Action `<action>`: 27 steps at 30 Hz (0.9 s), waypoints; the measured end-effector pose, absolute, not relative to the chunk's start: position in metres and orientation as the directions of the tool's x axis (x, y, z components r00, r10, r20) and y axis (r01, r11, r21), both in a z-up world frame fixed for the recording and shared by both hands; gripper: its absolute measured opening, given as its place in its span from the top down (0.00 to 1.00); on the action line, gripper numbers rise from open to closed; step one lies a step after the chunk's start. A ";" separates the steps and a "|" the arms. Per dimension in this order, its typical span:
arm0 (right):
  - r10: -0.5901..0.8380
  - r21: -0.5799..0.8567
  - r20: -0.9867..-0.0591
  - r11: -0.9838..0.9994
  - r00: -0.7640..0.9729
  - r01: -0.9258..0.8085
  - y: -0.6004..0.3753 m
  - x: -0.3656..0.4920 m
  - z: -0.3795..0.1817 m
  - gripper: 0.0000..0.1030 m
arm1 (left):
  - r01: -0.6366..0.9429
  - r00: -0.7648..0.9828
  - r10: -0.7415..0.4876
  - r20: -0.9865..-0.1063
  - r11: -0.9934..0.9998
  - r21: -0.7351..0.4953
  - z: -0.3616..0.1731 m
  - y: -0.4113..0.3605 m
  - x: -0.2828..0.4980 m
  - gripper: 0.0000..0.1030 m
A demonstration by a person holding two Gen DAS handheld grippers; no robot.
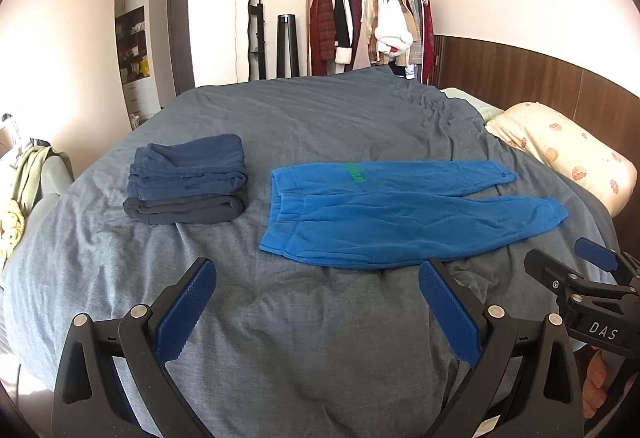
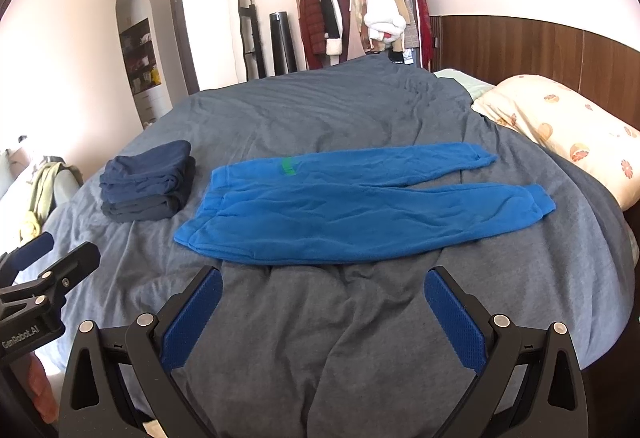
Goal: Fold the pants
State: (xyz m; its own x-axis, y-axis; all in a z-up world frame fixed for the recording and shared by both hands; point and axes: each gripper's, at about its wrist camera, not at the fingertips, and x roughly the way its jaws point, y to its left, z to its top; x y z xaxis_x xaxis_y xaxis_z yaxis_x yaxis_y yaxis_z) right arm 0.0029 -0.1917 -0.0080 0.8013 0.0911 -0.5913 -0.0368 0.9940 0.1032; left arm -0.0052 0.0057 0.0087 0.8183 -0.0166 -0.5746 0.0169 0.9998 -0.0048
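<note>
Bright blue fleece sweatpants (image 2: 360, 214) flat on grey duvet (image 2: 320, 338), waistband left, cuffs right, legs side by side. Soft, light, limp, probably clingy; best pinched at waistband corner and cuff. Left gripper (image 1: 318, 314) and right gripper (image 2: 324, 318) both spread wide, holding nothing, short of near hem.

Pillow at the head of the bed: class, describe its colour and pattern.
The pillow is cream with scattered orange flower prints, clearest in the right wrist view.
</note>
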 end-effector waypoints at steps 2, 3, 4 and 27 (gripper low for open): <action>0.093 0.105 -0.591 0.994 0.801 -0.038 -0.192 0.003 -0.008 0.01 | 0.016 0.818 -0.016 -0.575 1.000 -0.004 0.009 0.005 -0.005 0.00; 0.094 0.106 -0.591 0.994 0.801 -0.038 -0.192 0.003 -0.009 0.01 | 0.017 0.818 -0.017 -0.575 1.000 -0.005 0.009 0.005 -0.005 0.00; 0.092 0.105 -0.592 0.994 0.801 -0.037 -0.191 0.004 -0.010 0.01 | 0.017 0.818 -0.016 -0.575 1.000 -0.004 0.009 0.005 -0.005 0.00; 0.091 0.101 -0.597 0.994 0.797 -0.037 -0.191 0.003 -0.009 0.01 | 0.025 0.822 -0.021 -0.569 1.000 -0.001 0.011 0.005 -0.006 0.00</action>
State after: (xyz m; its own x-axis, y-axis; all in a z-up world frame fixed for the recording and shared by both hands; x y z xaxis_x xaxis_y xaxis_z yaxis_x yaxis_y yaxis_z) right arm 0.0034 -0.1914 -0.0095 0.7968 0.0909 -0.5974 -0.0374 0.9941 0.1014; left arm -0.0056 0.0052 0.0114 0.8219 -0.0214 -0.5692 0.0250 0.9997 -0.0015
